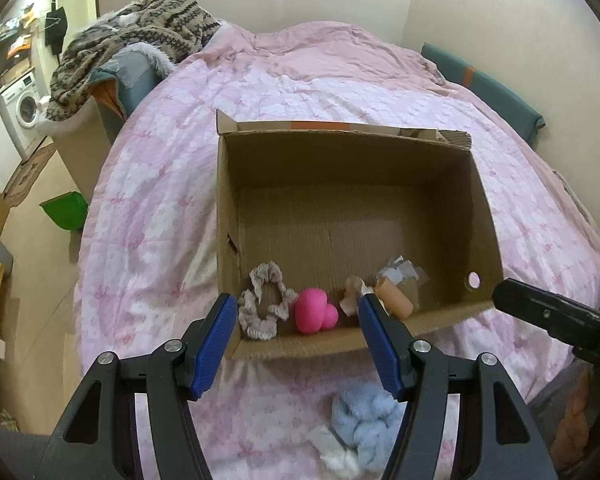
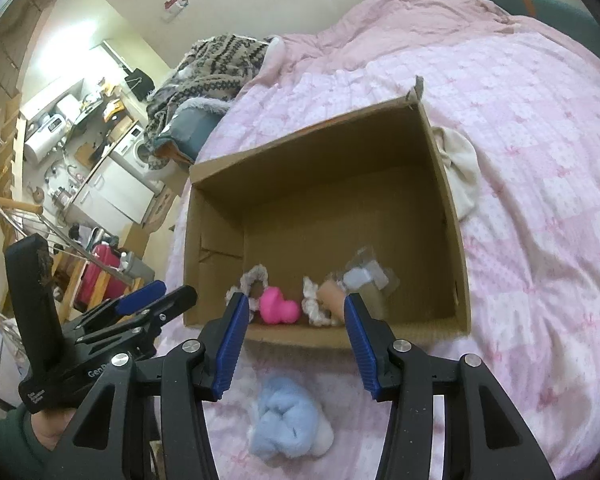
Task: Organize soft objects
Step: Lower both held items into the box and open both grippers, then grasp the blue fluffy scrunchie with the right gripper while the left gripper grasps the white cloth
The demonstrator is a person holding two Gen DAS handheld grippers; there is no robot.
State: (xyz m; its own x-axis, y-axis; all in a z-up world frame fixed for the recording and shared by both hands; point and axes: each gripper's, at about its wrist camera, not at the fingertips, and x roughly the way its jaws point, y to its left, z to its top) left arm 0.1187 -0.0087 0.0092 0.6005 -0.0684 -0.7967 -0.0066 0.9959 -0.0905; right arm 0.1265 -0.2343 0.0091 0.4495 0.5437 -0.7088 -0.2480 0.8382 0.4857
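An open cardboard box (image 1: 476,200) (image 2: 448,216) lies on a pink bed. Along its near wall sit a beige scrunchie (image 1: 260,308) (image 2: 252,278), a bright pink soft toy (image 1: 314,311) (image 2: 278,306), a pale scrunchie (image 2: 314,308), a peach roll (image 1: 394,300) (image 2: 332,294) and a grey-blue packet (image 1: 402,270) (image 2: 364,276). A light blue fluffy item (image 1: 364,420) (image 2: 286,424) lies on the bedspread in front of the box. My left gripper (image 1: 296,340) is open and empty above the box's near edge. My right gripper (image 2: 296,340) is open and empty, above the blue item.
A patterned blanket (image 1: 140,40) (image 2: 216,68) is heaped at the bed's far left. A cream cloth (image 2: 460,168) lies right of the box. A teal cushion (image 1: 484,84) lines the wall. A green bin (image 1: 66,210) stands on the floor left.
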